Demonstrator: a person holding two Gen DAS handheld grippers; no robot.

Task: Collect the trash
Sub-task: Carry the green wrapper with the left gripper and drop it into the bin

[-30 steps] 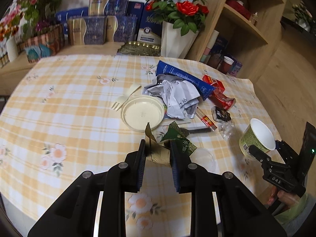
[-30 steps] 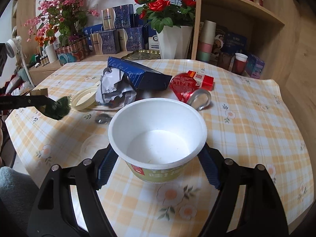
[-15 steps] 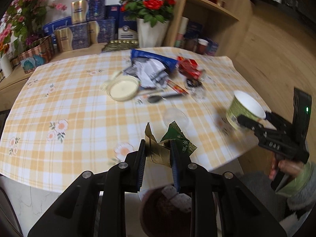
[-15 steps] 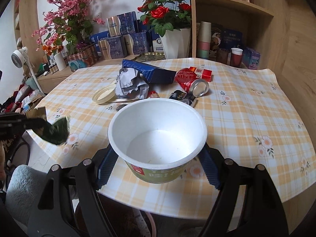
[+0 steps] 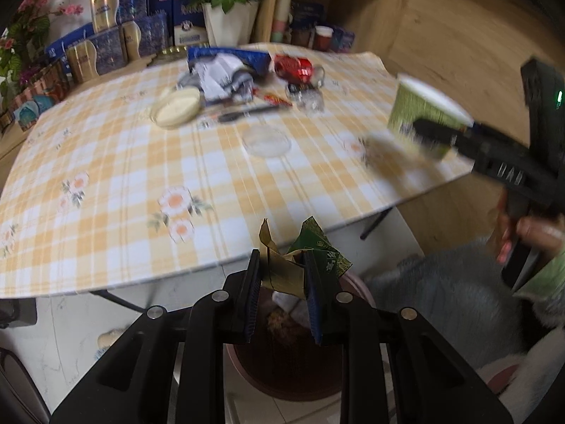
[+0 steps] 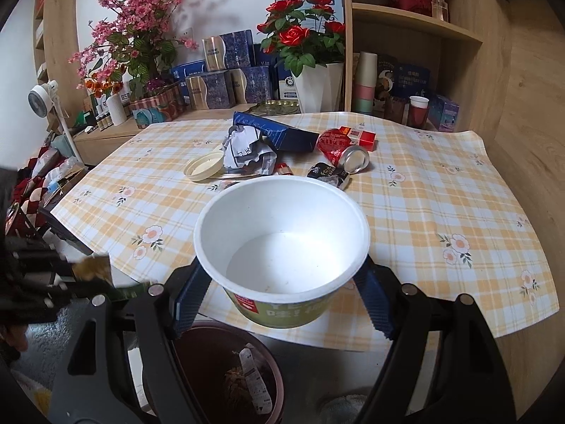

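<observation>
Wooden shelving and wall, perhaps tiled pale floor.

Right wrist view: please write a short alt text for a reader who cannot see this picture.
The right gripper holds an empty white paper bowl between its fingers, above a dark bin on the floor that already has trash in it. Behind it, the checked tablecloth carries more trash: crumpled paper, a blue box and a crushed red can.

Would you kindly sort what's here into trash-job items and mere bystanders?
Job: crumpled green-gold wrapper, white paper bowl, dark red bin, crushed red can, crumpled white paper.
Bystanders: red rose pot, blue gift boxes, white fan.
</observation>
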